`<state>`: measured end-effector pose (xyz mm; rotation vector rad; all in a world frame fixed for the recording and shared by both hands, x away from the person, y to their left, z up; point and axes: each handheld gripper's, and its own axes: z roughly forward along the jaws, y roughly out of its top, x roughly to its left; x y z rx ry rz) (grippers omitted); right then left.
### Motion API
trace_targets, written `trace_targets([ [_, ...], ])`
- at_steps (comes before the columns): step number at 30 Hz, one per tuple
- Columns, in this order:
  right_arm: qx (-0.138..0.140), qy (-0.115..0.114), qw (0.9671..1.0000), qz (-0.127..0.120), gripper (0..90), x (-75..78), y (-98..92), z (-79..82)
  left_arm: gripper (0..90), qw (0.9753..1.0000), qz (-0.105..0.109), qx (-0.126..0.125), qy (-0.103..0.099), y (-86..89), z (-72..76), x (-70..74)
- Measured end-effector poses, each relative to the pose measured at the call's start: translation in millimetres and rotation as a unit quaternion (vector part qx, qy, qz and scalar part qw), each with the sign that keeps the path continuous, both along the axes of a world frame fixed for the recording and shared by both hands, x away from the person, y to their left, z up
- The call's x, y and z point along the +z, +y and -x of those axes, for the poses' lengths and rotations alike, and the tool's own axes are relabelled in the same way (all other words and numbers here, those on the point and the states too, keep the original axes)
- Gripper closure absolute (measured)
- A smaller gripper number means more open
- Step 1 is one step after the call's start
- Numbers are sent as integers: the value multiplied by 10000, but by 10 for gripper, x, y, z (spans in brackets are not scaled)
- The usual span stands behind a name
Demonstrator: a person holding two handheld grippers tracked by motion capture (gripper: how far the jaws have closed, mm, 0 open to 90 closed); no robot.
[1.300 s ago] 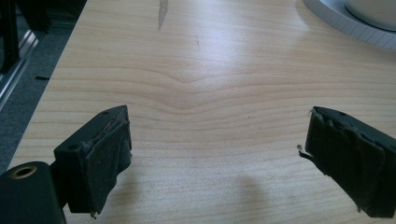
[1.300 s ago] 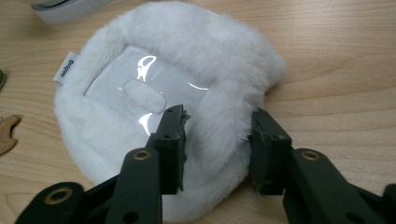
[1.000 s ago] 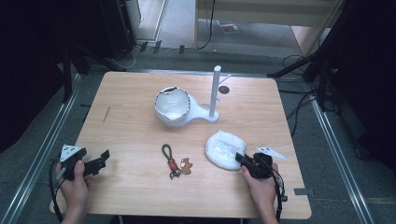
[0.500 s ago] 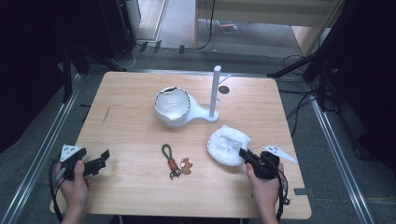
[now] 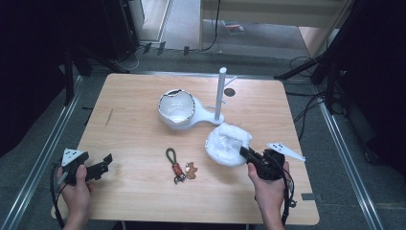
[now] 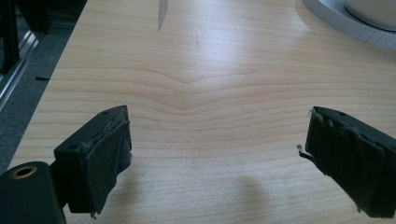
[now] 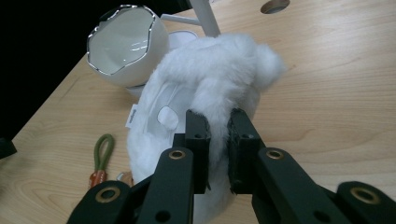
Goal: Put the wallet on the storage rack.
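High view first: the wooden bench (image 5: 143, 120) is a rounded rectangle with bare board along most of its rim. Its left half is open, apart from a dark streak near the left edge, and the near strip between the two hands is free as well. Metal rails run along the floor on both sides, just off the bench's edges. Toward the middle and far side stand a white egg-shaped bowl (image 5: 176, 108) with a jagged dark-lined rim and, just beside it on the same white base, an upright white post (image 5: 220, 93). A small key ring with a green loop (image 5: 175, 164) lies near the front centre, well apart from the left tongs (image 5: 104, 164) and nearer the fluffy thing.

The left tongs sit at the near left corner, held in a hand (image 5: 75, 188), spread wide over bare wood with nothing between the pads.

The right tongs (image 5: 245, 152), held in the other hand (image 5: 267, 189), are at the near right, pressed onto the white fluffy hat (image 5: 228, 143). In the right gripper view the two black jaws pinch a fold of its furry brim (image 7: 215, 112). The hat lies right of centre, just in front of the post's base. It is a soft, rumpled heap of long white pile, its smoother lining turned up with a small label (image 7: 133, 115) showing, and a rounded tuft at one end.
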<state>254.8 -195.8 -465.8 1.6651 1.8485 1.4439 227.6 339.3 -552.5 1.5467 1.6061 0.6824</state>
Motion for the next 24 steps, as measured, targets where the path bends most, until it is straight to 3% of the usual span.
trace_targets([
  [15,100,-116,9998,-139,816,310,329,-165,77,10000,-2,-10,4,5,2,1],
  [24,144,-85,9998,-131,815,399,521,-334,77,10000,12,-3,-3,6,2,0],
])
